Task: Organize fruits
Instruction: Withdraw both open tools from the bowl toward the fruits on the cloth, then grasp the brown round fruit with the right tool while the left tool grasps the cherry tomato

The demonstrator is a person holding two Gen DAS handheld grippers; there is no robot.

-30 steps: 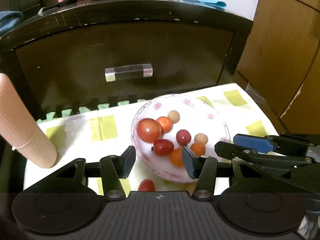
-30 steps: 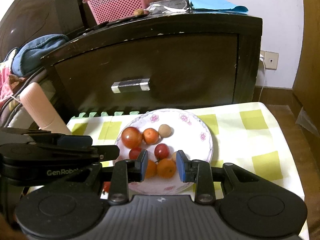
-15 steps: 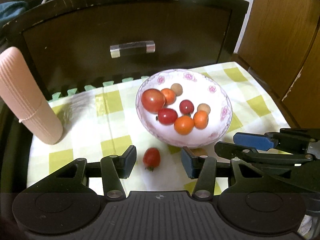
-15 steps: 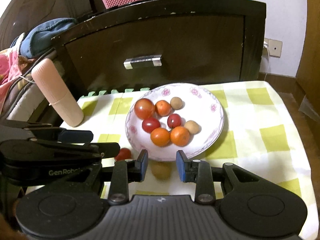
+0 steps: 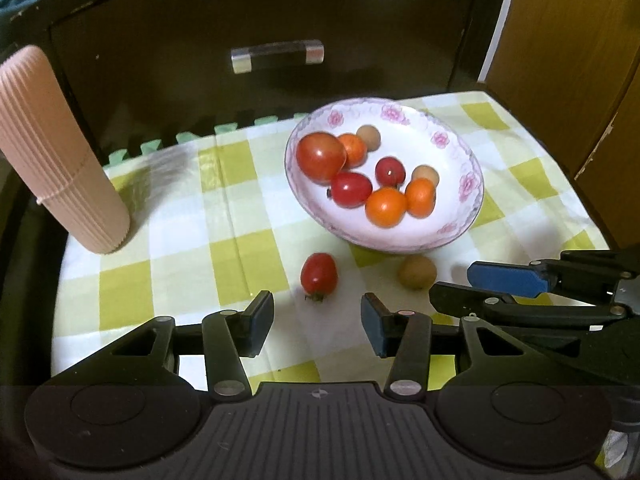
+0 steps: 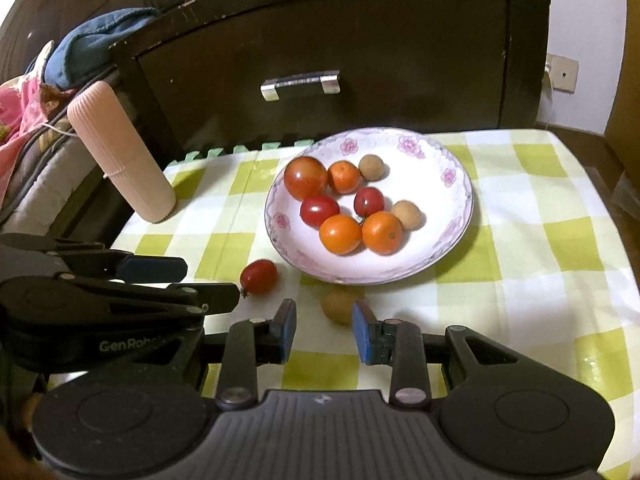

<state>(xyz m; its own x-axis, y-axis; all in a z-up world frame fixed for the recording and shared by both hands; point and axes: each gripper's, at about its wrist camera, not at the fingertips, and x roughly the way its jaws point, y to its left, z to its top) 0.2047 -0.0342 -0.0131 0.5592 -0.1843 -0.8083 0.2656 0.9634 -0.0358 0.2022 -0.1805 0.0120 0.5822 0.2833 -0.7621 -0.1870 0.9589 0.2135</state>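
A white flowered plate (image 5: pixel 468 184) (image 6: pixel 448 178) on the checked cloth holds a large tomato (image 5: pixel 320 157), small red tomatoes, oranges and two brown round fruits. In front of the plate, a small red tomato (image 5: pixel 319 274) (image 6: pixel 259 277) and a brown round fruit (image 5: pixel 417 272) (image 6: pixel 338 306) lie loose on the cloth. My left gripper (image 5: pixel 316 312) is open, with the loose tomato just ahead of its tips. My right gripper (image 6: pixel 324 320) stands narrowly open. The brown fruit sits just beyond its fingertips, and the pads do not touch it.
A pink ribbed cylinder (image 5: pixel 56 160) (image 6: pixel 120 156) stands at the cloth's left edge. A dark drawer cabinet (image 5: pixel 276 32) rises right behind the table. A wooden cupboard (image 5: pixel 568 60) is on the right. Clothes (image 6: pixel 80 40) are piled at the far left.
Both grippers have drawn back from the plate and tipped down. The loose tomato and brown fruit, hidden under the fingers before, now lie ahead of the tips. Jaw gaps look unchanged.
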